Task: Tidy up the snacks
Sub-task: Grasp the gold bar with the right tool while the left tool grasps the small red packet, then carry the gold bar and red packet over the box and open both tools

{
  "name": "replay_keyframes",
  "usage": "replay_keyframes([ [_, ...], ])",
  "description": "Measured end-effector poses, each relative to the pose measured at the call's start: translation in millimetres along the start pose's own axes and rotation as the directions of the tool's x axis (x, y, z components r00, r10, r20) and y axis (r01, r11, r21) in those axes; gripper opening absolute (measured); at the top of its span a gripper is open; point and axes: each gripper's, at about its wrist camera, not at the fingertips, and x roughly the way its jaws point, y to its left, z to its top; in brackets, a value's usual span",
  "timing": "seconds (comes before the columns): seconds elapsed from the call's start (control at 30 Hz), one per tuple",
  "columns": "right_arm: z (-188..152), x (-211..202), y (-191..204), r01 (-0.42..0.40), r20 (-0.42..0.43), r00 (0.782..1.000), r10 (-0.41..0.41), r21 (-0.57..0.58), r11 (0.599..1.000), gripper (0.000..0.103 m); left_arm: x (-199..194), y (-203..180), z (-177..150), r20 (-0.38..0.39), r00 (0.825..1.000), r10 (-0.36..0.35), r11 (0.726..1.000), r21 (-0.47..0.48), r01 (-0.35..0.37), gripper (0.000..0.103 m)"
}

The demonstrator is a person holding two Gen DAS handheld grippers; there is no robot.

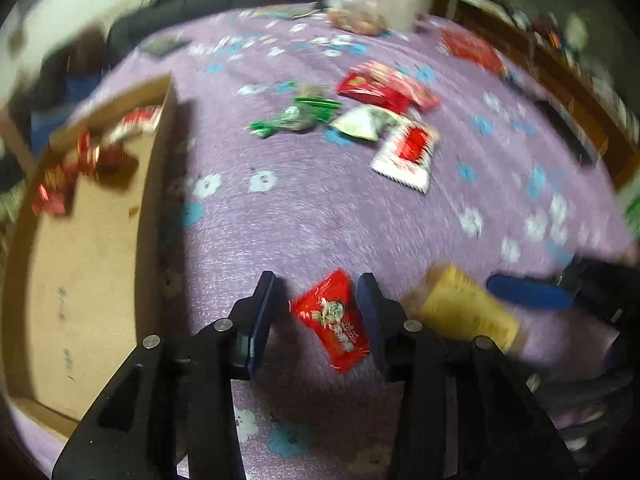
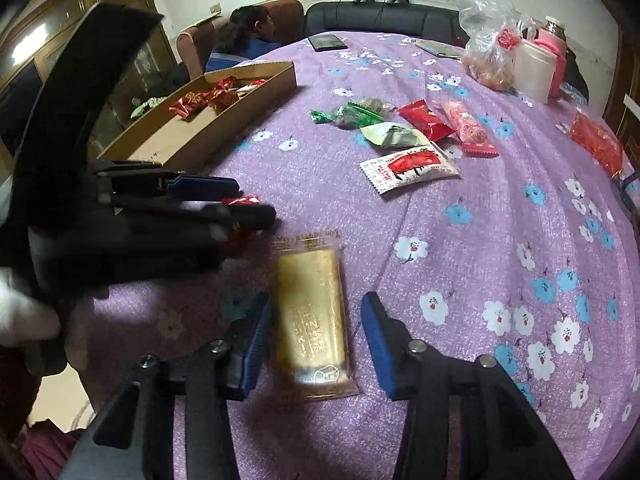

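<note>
A: Where did the left gripper (image 1: 318, 312) stand?

B: Jaws apart around a red candy packet (image 1: 332, 320), untouched on the purple cloth (image 1: 320, 208).

A: And the right gripper (image 2: 316, 338)?

B: Parted, straddling a gold bar snack (image 2: 312, 316); cardboard tray (image 2: 224, 128) at ten o'clock.

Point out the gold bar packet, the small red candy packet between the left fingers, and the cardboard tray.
gold bar packet (image 2: 310, 320), right wrist view, middle of the gold face.
small red candy packet (image 1: 332, 318), left wrist view, printed centre of the wrapper.
cardboard tray (image 2: 224, 130), right wrist view, outer side wall.
</note>
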Motion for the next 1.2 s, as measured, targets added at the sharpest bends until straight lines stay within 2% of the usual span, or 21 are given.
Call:
replay_keyframes([
  [0.03, -0.8, -0.5, 1.0, -0.006, -0.002, 1.0, 0.006, -0.007, 1.0, 0.036, -0.7, -3.2, -3.2, 0.008, 1.0, -0.027, 1.0, 0.014, 0.027, 0.026],
  [0.07, -1.6, -1.6, 0.8, -0.007, -0.002, 1.0, 0.007, -0.005, 1.0, 0.035, -1.9, -3.7, -5.3, 0.011, 0.999, -0.048, 0.999, 0.013, 0.048, 0.024],
  [0.13, -2.8, -2.2, -0.7, -0.011, 0.002, 1.0, 0.011, 0.0, 1.0, 0.035, -4.4, -3.0, -8.6, 0.014, 0.997, -0.075, 0.997, 0.006, 0.075, 0.023],
  [0.23, -3.3, -8.2, -4.2, -0.006, 0.03, 1.0, 0.006, 0.013, 1.0, 0.035, -14.0, 9.2, -9.9, 0.038, 0.988, -0.148, 0.987, -0.06, 0.15, 0.023],
  [0.33, -2.3, -19.8, -6.5, -0.01, 0.066, 0.998, 0.009, 0.021, 1.0, 0.035, -33.3, 28.5, -7.7, 0.102, 0.968, -0.229, 0.959, -0.147, 0.242, 0.023],
  [0.4, 0.7, -26.6, -6.7, -0.014, 0.083, 0.996, 0.012, 0.022, 1.0, 0.035, -46.3, 45.4, -3.5, 0.144, 0.957, -0.251, 0.942, -0.193, 0.276, 0.023],
  [0.5, 8.9, -34.1, -5.0, -0.025, 0.101, 0.995, 0.023, 0.024, 0.999, 0.035, -66.3, 73.3, -2.6, 0.197, 0.949, -0.246, 0.925, -0.244, 0.291, 0.023],
  [0.57, 15.9, -36.9, -3.0, -0.042, 0.109, 0.993, 0.039, 0.024, 0.999, 0.035, -75.2, 89.2, -3.7, 0.215, 0.952, -0.219, 0.924, -0.267, 0.273, 0.023],
  [0.63, 25.3, -38.5, 0.5, -0.06, 0.119, 0.991, 0.057, 0.024, 0.998, 0.035, -81.3, 110.5, -5.0, 0.226, 0.961, -0.162, 0.93, -0.291, 0.225, 0.023],
  [0.83, 65.4, -30.0, 23.8, -0.13, 0.135, 0.983, 0.127, 0.013, 0.991, 0.035, -69.1, 169.9, -5.8, 0.185, 0.982, -0.046, 0.925, -0.364, 0.112, 0.023],
  [1.0, 109.8, -7.3, 58.6, -0.186, 0.124, 0.974, 0.188, -0.025, 0.982, 0.035, -46.4, 213.7, -4.0, 0.135, 0.991, -0.002, 0.906, -0.419, 0.059, 0.023],
  [1.2, 150.7, 46.9, 102.4, -0.237, 0.045, 0.97, 0.239, -0.047, 0.97, 0.035, -22.1, 245.3, 2.1, 0.076, 0.997, 0.032, 0.886, -0.464, 0.007, 0.023],
])
